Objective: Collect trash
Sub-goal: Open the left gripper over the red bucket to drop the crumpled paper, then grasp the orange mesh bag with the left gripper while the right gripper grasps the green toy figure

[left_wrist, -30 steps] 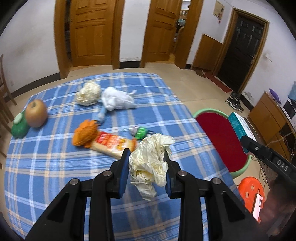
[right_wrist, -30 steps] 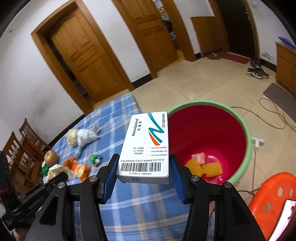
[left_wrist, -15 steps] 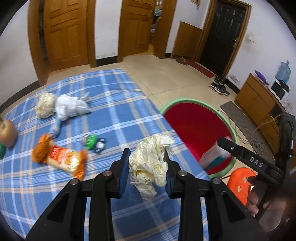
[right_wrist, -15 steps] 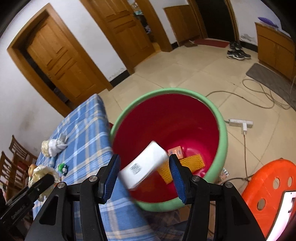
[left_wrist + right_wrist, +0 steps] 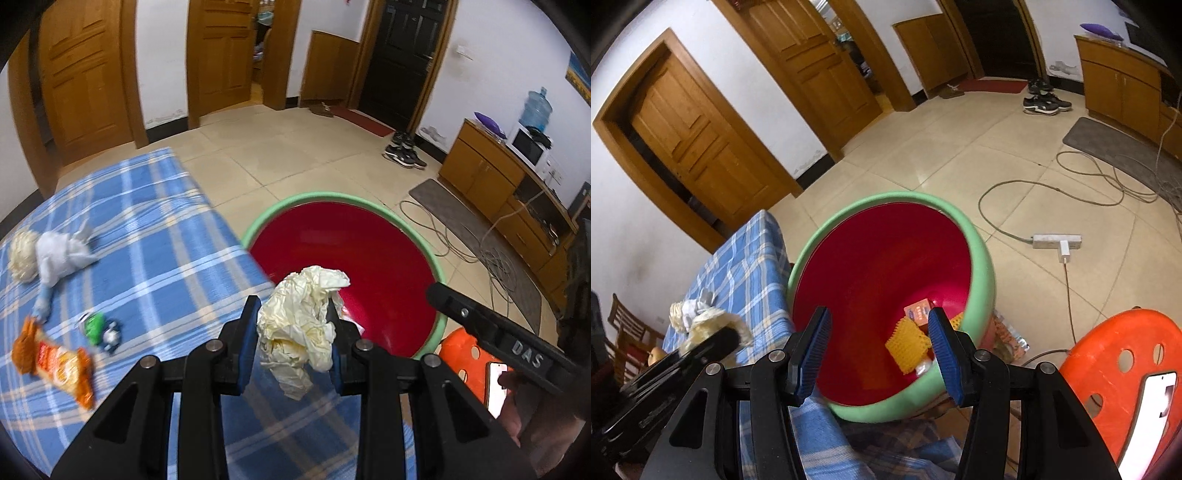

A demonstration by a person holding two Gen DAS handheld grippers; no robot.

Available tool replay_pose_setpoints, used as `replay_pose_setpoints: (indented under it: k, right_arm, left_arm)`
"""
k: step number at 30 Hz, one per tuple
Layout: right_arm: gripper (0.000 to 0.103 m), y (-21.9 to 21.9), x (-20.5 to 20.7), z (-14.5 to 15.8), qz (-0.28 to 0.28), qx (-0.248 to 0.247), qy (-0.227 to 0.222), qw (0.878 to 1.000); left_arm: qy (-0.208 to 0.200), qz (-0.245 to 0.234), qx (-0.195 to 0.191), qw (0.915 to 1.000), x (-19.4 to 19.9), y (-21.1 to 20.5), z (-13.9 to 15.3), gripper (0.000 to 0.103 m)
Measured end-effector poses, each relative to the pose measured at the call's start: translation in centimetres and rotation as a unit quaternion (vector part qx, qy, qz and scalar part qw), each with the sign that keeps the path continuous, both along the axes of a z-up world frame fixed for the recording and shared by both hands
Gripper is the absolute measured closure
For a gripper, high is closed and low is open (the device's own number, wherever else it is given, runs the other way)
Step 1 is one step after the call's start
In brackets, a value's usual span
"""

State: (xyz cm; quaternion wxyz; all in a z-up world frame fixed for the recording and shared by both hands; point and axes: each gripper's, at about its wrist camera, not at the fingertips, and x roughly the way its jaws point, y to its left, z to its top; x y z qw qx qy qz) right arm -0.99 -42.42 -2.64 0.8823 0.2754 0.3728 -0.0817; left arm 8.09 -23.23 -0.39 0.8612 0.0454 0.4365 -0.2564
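In the left wrist view the left gripper (image 5: 293, 345) sits at lower centre, its jaws clamped on a crumpled cream paper wad (image 5: 301, 328) that bulges above and hangs below the pads. Beyond it, at centre, is the red bin (image 5: 369, 258) with a green rim, standing on the floor just beside the edge of the blue plaid table (image 5: 147, 240). At the left of that frame a snack wrapper (image 5: 55, 360), a small green toy (image 5: 96, 326) and a doll (image 5: 48, 254) lie on the cloth, well apart from the bin.

In the right wrist view the right gripper (image 5: 879, 343) at lower centre has its jaws apart with nothing between them. Past them, in the bin's bottom, lie a yellow waffle-like piece (image 5: 908, 345) and a small orange packet (image 5: 918, 312). An orange stool (image 5: 1115, 362) fills the lower right, and shoes (image 5: 1045, 101) sit far off at upper right.
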Motion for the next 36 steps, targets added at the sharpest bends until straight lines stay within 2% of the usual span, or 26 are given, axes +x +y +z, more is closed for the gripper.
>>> replay_pose_setpoints:
  k: [4, 6, 8, 16, 26, 36]
  right_arm:
    - [0.047, -0.5, -0.5, 0.0, -0.011, 0.002, 0.000, 1.000]
    - [0.047, -0.7, -0.6, 0.0, -0.014, 0.004, 0.001, 1.000]
    - [0.047, -0.9, -0.8, 0.0, -0.017, 0.004, 0.001, 1.000]
    - [0.047, -0.4, -0.9, 0.5, -0.011, 0.004, -0.004, 1.000]
    - [0.047, 1.9, -0.9, 1.5, 0.019, 0.000, -0.014, 1.000]
    - [0.047, 5.0, -0.6, 2.1, 0.056, -0.008, -0.013, 0.998]
  left_arm:
    - [-0.006, -0.013, -0.001, 0.9999, 0.8, -1.6, -0.5, 0.070]
    - [-0.006, -0.017, -0.002, 0.9998, 1.1, -2.2, -0.6, 0.059]
    - [-0.006, -0.017, -0.005, 0.9998, 1.2, -2.5, -0.6, 0.052]
    - [-0.004, -0.007, -0.011, 0.9999, 0.7, -1.6, 0.0, 0.050]
    - [-0.024, 0.052, -0.010, 0.9983, 0.3, 4.4, 1.5, 0.050]
    - [-0.031, 0.131, 0.001, 0.9908, 0.7, 12.3, 1.6, 0.050]
